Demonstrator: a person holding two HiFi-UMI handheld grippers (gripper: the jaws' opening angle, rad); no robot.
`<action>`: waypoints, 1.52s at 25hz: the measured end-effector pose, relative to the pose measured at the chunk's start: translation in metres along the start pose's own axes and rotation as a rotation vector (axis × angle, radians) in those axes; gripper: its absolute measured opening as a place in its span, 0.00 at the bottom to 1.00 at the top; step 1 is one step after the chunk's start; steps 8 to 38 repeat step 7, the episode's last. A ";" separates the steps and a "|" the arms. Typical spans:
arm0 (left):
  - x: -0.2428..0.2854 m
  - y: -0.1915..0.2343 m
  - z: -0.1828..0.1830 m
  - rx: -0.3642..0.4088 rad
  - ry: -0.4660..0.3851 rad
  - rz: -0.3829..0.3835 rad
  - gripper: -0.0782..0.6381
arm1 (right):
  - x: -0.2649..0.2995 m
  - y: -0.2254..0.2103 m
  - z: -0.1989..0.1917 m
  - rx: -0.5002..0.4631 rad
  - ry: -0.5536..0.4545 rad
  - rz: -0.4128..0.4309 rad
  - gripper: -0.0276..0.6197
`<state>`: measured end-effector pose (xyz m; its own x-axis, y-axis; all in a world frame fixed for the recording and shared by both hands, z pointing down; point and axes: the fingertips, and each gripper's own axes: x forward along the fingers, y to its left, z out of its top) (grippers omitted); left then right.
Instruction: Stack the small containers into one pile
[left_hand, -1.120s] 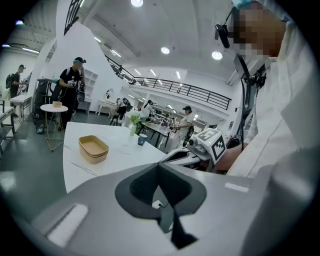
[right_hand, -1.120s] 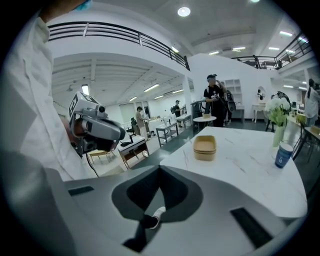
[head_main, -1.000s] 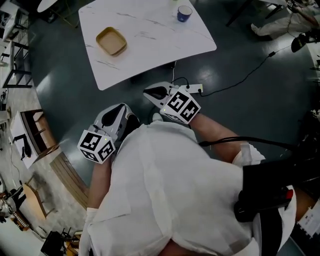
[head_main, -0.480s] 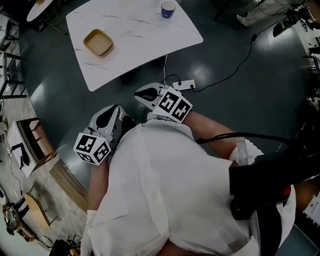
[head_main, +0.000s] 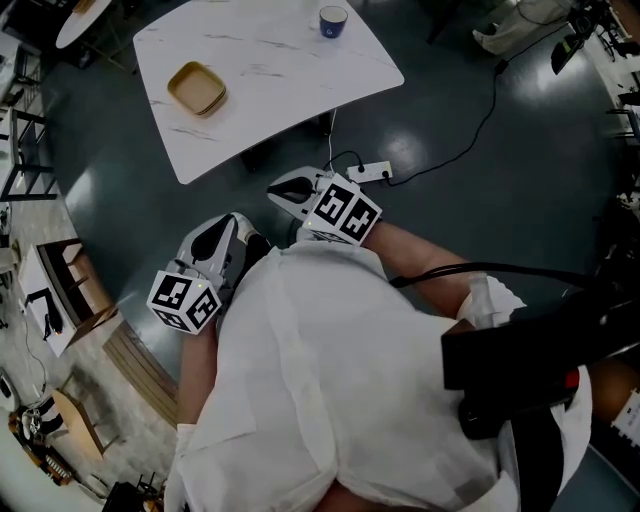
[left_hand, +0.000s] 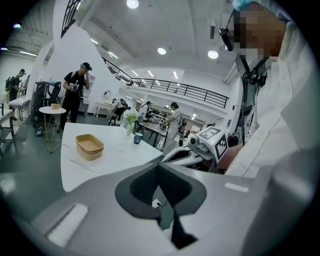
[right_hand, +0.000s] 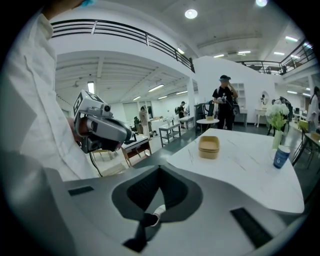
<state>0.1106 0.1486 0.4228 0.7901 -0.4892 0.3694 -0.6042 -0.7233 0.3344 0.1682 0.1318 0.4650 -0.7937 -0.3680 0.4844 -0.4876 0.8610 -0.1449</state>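
Two tan small containers (head_main: 197, 88) sit nested as one pile on the white marble table (head_main: 290, 90); they also show in the left gripper view as the tan pile (left_hand: 89, 146) and in the right gripper view as the tan pile (right_hand: 209, 146). My left gripper (head_main: 236, 220) and right gripper (head_main: 276, 189) hover over the dark floor, short of the table's near edge. Seen along its own jaws, the left gripper (left_hand: 159, 167) is shut with nothing in it. The right gripper (right_hand: 159, 170) is likewise shut and empty.
A blue cup (head_main: 333, 21) stands at the table's far edge, and a vase of flowers (right_hand: 277, 122) beside it. A power strip (head_main: 370, 171) with cable lies on the floor under the table's near corner. Wooden furniture (head_main: 75, 262) stands left. A person in black (left_hand: 76, 92) stands beyond the table.
The head view has shifted, so table and grippers sit slightly further left in the picture. Both grippers stay shut and empty at the same spacing from the table.
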 end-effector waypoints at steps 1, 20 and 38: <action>0.001 0.000 -0.001 0.000 0.001 0.000 0.12 | 0.000 0.000 -0.001 0.000 -0.001 -0.001 0.05; 0.002 -0.002 -0.004 0.002 0.004 -0.008 0.12 | -0.001 0.002 -0.008 0.009 0.008 -0.004 0.05; 0.002 -0.002 -0.004 0.002 0.004 -0.008 0.12 | -0.001 0.002 -0.008 0.009 0.008 -0.004 0.05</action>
